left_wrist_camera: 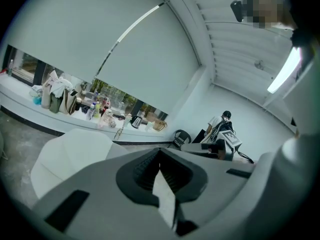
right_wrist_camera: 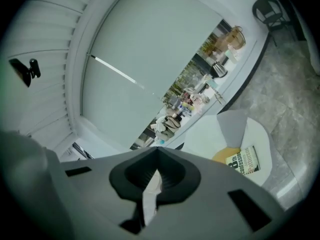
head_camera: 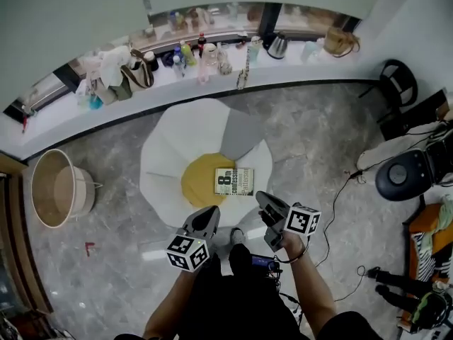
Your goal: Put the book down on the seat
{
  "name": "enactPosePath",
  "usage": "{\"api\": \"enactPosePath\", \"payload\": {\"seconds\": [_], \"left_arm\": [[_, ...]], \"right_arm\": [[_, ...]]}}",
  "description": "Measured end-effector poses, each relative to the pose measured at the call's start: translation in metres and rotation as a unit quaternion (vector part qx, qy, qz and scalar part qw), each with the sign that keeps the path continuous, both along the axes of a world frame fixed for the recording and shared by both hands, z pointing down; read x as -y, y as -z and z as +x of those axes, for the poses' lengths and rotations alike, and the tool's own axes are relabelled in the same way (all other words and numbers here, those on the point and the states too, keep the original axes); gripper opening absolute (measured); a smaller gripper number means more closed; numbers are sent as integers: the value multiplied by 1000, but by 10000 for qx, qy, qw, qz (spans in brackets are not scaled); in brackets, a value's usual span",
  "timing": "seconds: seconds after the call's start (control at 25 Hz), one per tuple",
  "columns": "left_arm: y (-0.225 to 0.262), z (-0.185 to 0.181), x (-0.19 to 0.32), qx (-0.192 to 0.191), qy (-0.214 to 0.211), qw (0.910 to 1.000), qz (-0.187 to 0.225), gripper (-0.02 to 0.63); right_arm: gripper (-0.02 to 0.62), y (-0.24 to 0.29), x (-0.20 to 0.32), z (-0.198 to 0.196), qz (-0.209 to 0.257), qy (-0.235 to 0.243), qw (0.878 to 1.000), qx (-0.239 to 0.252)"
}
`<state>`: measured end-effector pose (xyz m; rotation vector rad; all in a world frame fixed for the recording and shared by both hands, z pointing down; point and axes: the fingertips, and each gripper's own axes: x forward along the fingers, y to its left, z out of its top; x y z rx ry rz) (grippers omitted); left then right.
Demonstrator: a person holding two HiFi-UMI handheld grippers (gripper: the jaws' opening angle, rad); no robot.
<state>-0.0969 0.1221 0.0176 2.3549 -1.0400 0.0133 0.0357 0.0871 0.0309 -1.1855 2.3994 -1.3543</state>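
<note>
Since the book (head_camera: 234,181) lies flat on the yellow seat (head_camera: 198,184) at twelve o'clock, left gripper (head_camera: 213,211) and right gripper (head_camera: 261,197) hover empty, jaws together.

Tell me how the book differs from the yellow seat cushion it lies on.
The book is rectangular; the yellow seat cushion is round. The book is smaller and overlaps only the cushion's right edge. The book's cover carries print, while the cushion is plain yellow. Both lie flat inside the white chair.
</note>
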Motion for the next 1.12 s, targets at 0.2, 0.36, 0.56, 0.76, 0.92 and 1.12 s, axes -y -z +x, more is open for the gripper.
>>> {"api": "enactPosePath", "payload": {"seconds": [0.2,0.36,0.56,0.76,0.92,1.12], "left_arm": [[20,5,-17,-23,-120,9998,163,11],[42,10,-21,-60,-149,9991,384,11],[67,5,-21,-121,-182,9976,663,11],[90,-7,-21,-309,-143,9963,787,11],[96,-14,-29,-341,-152,9963,773,11],[109,-21,-27,-252,-166,9955,898,11]], "right_arm": [[15,39,-12,-10,682,230,9962,-495],[15,63,-27,-27,1191,619,9876,-814],[15,88,-39,-49,1713,971,9754,-992],[15,104,-50,-66,2046,1320,9623,-1216],[15,107,-63,-72,2108,1490,9575,-1286],[15,121,-61,-76,2211,1541,9545,-1275]]}}
